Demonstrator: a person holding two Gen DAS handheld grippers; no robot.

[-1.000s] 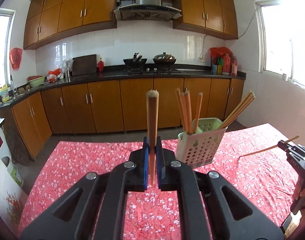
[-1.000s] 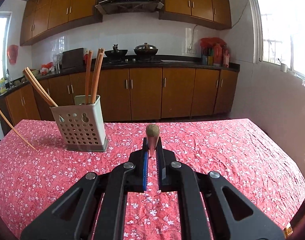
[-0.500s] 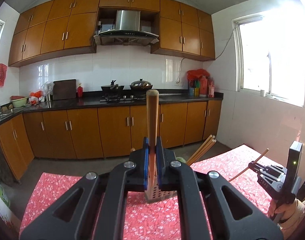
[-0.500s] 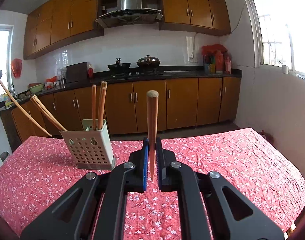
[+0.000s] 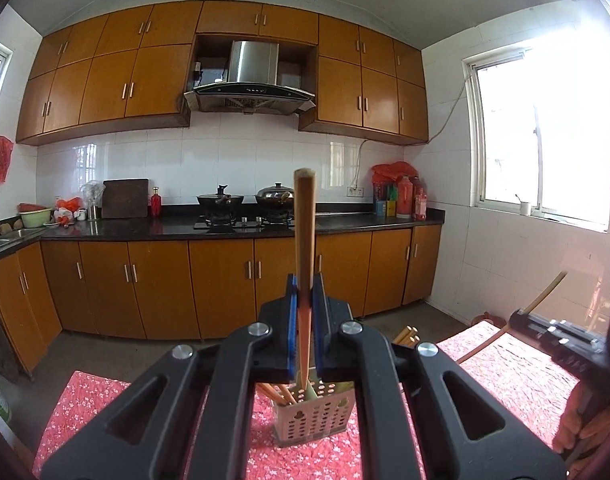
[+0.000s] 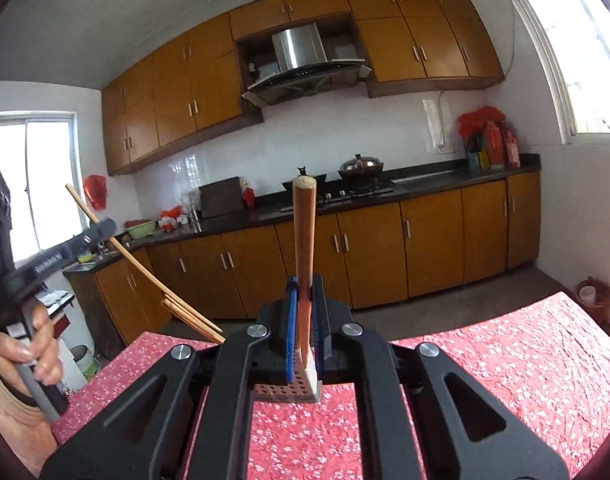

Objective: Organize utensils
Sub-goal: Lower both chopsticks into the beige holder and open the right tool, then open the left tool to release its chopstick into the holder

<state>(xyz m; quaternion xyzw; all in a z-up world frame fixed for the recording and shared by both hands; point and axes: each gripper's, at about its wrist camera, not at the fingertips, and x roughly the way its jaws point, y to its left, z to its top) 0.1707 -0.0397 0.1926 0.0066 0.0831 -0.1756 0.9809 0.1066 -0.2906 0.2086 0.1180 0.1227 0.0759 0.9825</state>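
My left gripper is shut on a wooden chopstick that stands upright, its lower end above the perforated utensil holder, which holds several chopsticks. My right gripper is shut on another wooden chopstick, also upright, right over the same holder, mostly hidden behind the jaws. The right gripper shows at the right in the left wrist view. The left gripper shows at the left in the right wrist view.
The holder stands on a table with a red floral cloth. Several chopsticks lean out of the holder to the left. Kitchen cabinets and a counter with pots run along the far wall. A window is at the right.
Both grippers have risen and closed in over the holder, each still holding its chopstick upright. The holder now sits directly beneath both sets of jaws.
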